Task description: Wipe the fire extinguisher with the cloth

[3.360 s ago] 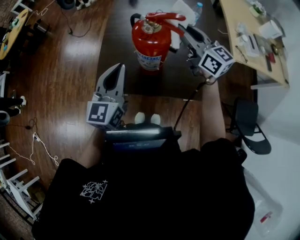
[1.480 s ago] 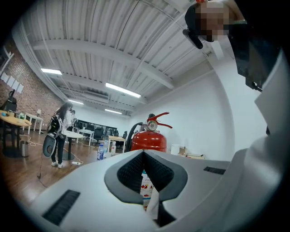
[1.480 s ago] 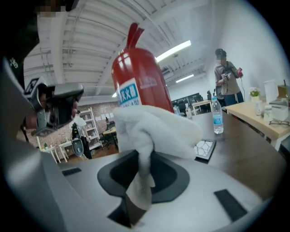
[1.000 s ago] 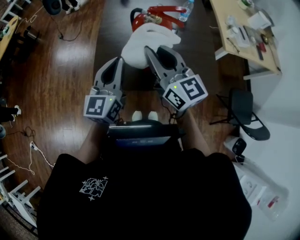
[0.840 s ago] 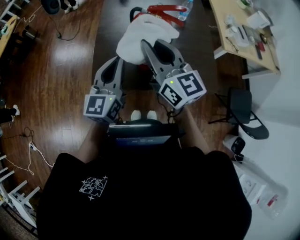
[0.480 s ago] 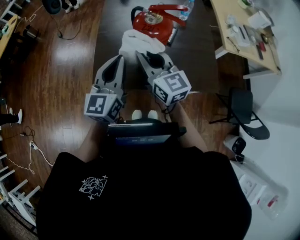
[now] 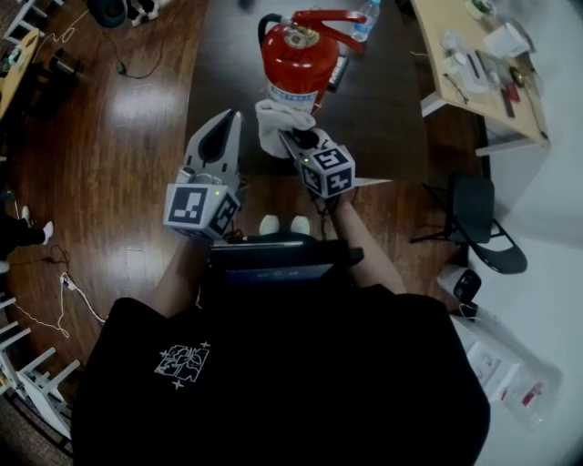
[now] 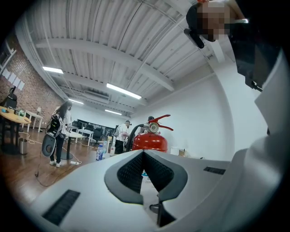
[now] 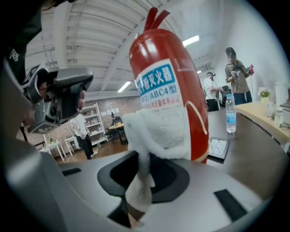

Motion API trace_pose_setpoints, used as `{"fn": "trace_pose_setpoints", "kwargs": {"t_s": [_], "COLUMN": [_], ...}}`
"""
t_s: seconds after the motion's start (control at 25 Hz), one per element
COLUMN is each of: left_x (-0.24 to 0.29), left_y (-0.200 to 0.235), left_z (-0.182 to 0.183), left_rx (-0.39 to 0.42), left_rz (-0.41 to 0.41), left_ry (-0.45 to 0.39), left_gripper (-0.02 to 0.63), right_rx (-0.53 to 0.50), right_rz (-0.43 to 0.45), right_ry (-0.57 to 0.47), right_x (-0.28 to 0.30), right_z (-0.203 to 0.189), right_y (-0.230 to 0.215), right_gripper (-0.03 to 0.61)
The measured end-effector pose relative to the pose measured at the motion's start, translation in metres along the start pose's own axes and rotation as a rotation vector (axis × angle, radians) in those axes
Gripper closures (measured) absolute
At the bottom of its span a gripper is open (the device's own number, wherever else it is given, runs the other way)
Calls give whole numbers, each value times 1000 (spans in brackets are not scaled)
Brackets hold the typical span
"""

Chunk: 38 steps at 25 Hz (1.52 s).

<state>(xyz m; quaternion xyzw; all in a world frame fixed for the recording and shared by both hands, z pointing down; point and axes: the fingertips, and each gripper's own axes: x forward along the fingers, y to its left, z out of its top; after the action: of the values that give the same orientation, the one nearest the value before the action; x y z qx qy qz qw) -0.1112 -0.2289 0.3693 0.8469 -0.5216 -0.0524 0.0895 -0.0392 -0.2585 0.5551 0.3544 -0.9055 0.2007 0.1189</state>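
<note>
A red fire extinguisher (image 7: 293, 56) with a blue-and-white label stands upright on a dark table (image 7: 383, 109). In the right gripper view it towers just ahead as the fire extinguisher (image 9: 179, 86). My right gripper (image 7: 293, 136) is shut on a white cloth (image 7: 278, 120), and the cloth (image 9: 158, 131) presses against the lower front of the cylinder. My left gripper (image 7: 224, 123) hovers to the left of the extinguisher, jaws closed together with nothing between them. From the left gripper view the extinguisher (image 8: 149, 138) shows beyond the closed gripper (image 8: 144, 154).
A water bottle (image 7: 363, 18) and a flat tray (image 9: 219, 147) sit on the dark table behind the extinguisher. A wooden desk (image 7: 474, 64) with small items stands at the right, a black chair (image 7: 483, 232) below it. Cables lie on the wooden floor (image 7: 100, 136). People stand in the background.
The right gripper carried the cloth from the top of the extinguisher down its front to the lower body, uncovering the valve and handle. The left gripper stayed put.
</note>
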Motion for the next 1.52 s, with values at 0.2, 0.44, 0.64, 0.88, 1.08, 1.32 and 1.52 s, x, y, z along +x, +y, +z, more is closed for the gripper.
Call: {"fn": "trace_pose_setpoints", "kwargs": {"t_s": [0.2, 0.44, 0.64, 0.88, 1.08, 1.32, 1.52], "left_x": [-2, -3, -5, -6, -7, -8, -5], "left_y": [2, 9, 10, 7, 10, 11, 4], "left_z": [7, 7, 5, 3, 7, 6, 3], "left_rx": [-8, -5, -17, -13, 6, 0, -10], "left_rz": [8, 19, 25, 32, 36, 41, 24], "left_ry": [-21, -27, -19, -10, -5, -4, -8], "left_gripper": [614, 614, 614, 614, 614, 614, 614], "right_rx": [6, -83, 47, 203, 299, 321, 259], "right_rz": [120, 159, 66, -22, -82, -147, -147], "right_ry": [-290, -505, -562, -503, -358, -194, -222], "right_x": [-51, -95, -119, -113, -68, -39, -58], "right_z": [111, 226, 228, 156, 66, 6, 25], "right_y": [47, 78, 11, -45, -77, -103, -93], "right_gripper": [490, 489, 491, 494, 492, 494, 495]}}
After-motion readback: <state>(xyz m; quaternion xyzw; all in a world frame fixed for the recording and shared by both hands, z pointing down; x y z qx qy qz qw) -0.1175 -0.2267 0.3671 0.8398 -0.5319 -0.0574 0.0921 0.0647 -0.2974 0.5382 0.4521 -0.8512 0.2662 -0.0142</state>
